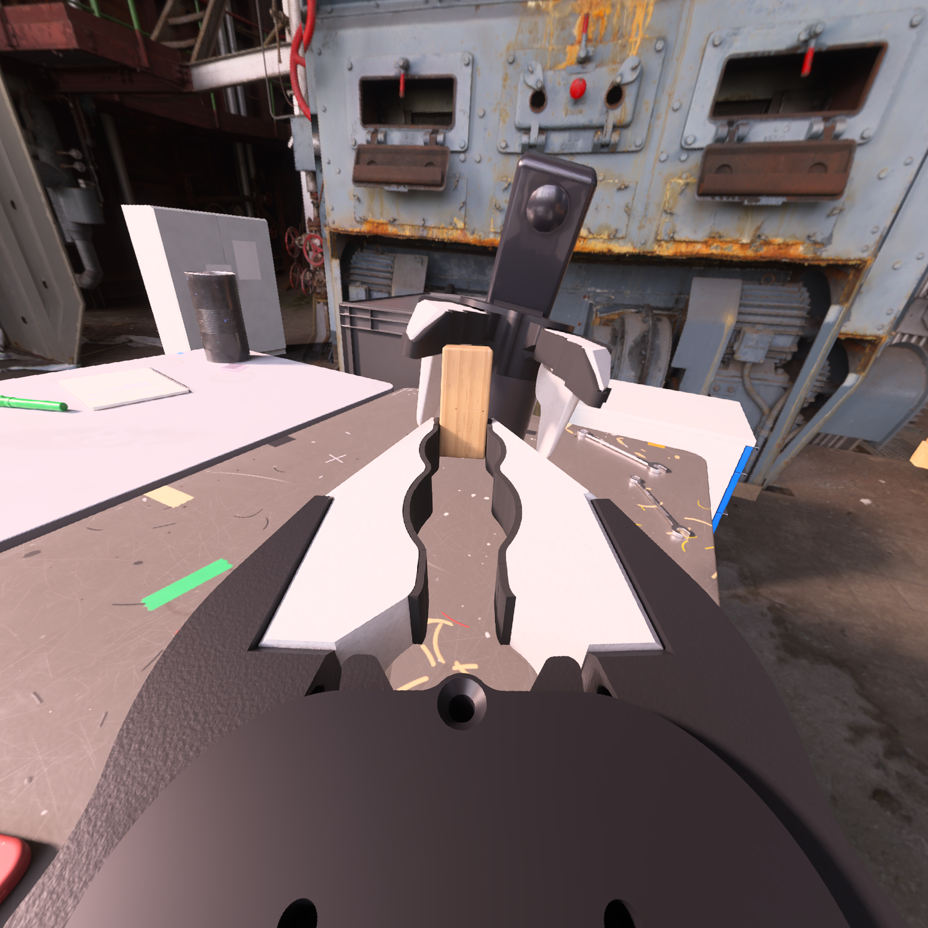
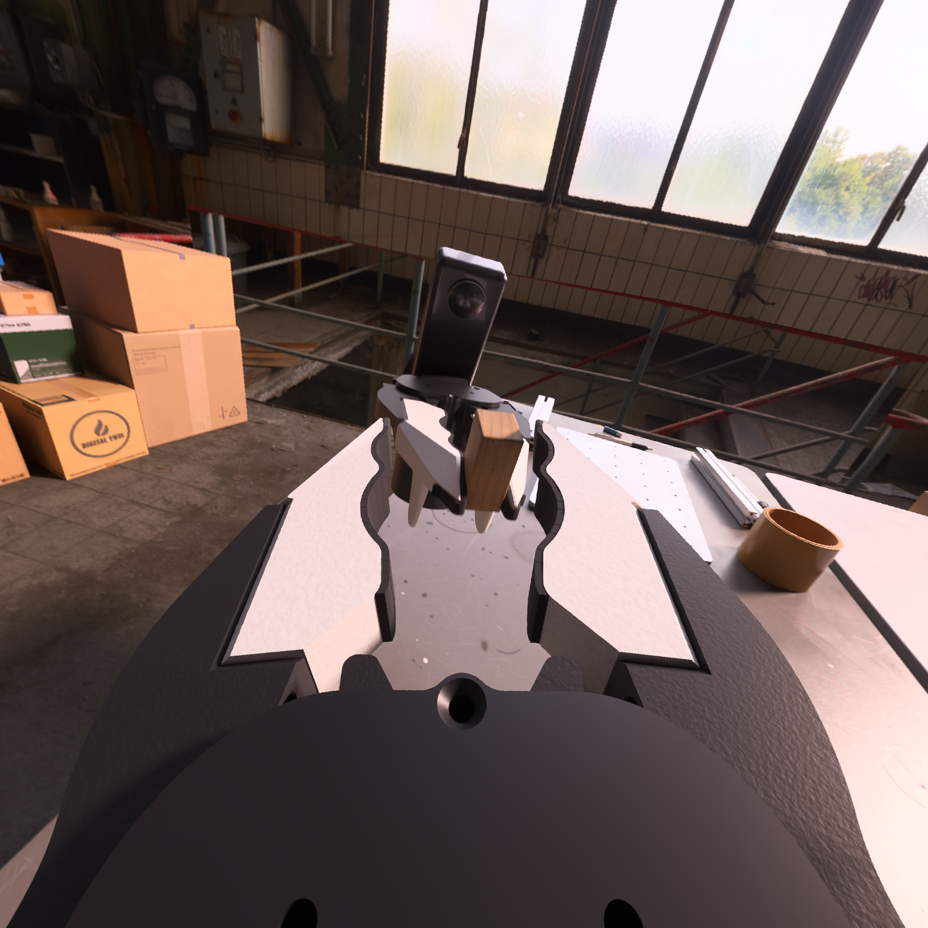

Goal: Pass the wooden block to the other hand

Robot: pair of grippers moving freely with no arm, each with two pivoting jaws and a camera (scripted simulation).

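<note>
The wooden block [image 1: 463, 401] is a light upright block pinched between the fingertips of my left gripper [image 1: 464, 432], held above the grey worktop [image 1: 251, 527]. My right gripper [image 1: 487, 427] faces it from beyond, jaws wide open, one finger on each side of the block. In the right wrist view my right gripper [image 2: 462, 432] is open, with the block [image 2: 492, 462] between its tips, nearer the right finger and not touching either. The left gripper [image 2: 449, 519] shows behind the block, shut on it.
A dark cylinder [image 1: 218, 316], a white panel [image 1: 165, 281], a notebook [image 1: 125, 386] and a green pen [image 1: 35, 403] lie at left. Two wrenches [image 1: 622, 452] lie at right. A tape roll [image 2: 788, 547], metal rails [image 2: 728, 482] and cardboard boxes [image 2: 140, 326] show in the right wrist view.
</note>
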